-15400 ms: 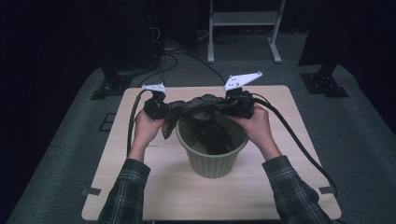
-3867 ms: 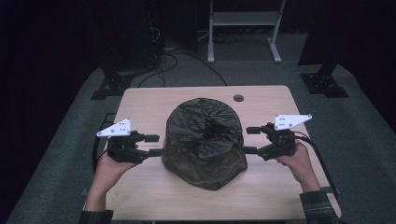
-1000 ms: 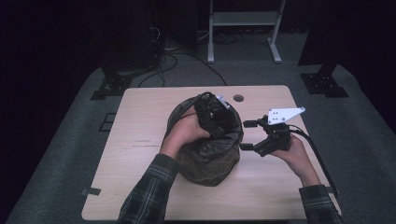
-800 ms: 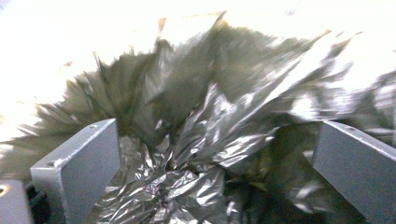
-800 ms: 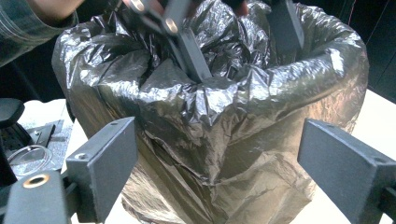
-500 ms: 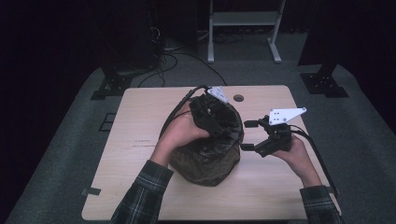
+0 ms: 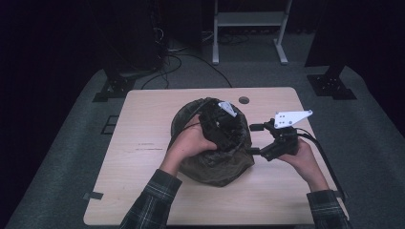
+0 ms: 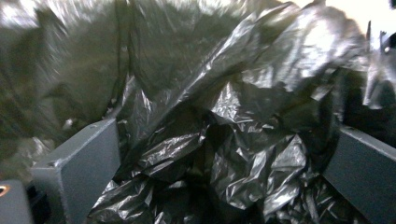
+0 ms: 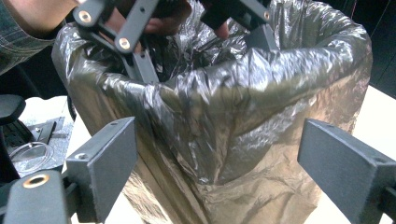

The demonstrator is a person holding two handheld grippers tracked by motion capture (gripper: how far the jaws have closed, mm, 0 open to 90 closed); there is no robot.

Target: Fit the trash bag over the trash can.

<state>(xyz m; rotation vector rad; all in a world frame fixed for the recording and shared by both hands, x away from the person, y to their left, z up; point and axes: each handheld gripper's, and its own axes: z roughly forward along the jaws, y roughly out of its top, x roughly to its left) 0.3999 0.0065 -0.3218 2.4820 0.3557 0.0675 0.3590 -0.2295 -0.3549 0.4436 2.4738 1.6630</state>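
Note:
A bin lined with a black plastic bag (image 7: 215,164) stands mid-table; the bag drapes over its rim and down its sides. My left gripper (image 7: 223,133) reaches down into the bag's mouth from above. In the left gripper view its jaws stand wide apart, open (image 8: 219,186), with crumpled bag film (image 8: 243,140) between them. My right gripper (image 7: 255,139) is level with the bin's right side, open, close to the bag. In the right gripper view its jaws (image 9: 224,186) frame the bag's rim (image 9: 261,79), and the left gripper (image 9: 201,46) dips into the bag beyond.
The wooden table (image 7: 138,191) has a small round hole (image 7: 244,100) near its far edge. Cables (image 7: 191,59) lie on the floor behind, with a white stand (image 7: 248,19) and black stand bases (image 7: 332,86) at the sides.
The left hand has pushed its gripper a little farther right and deeper into the bag's mouth. The right gripper has barely moved.

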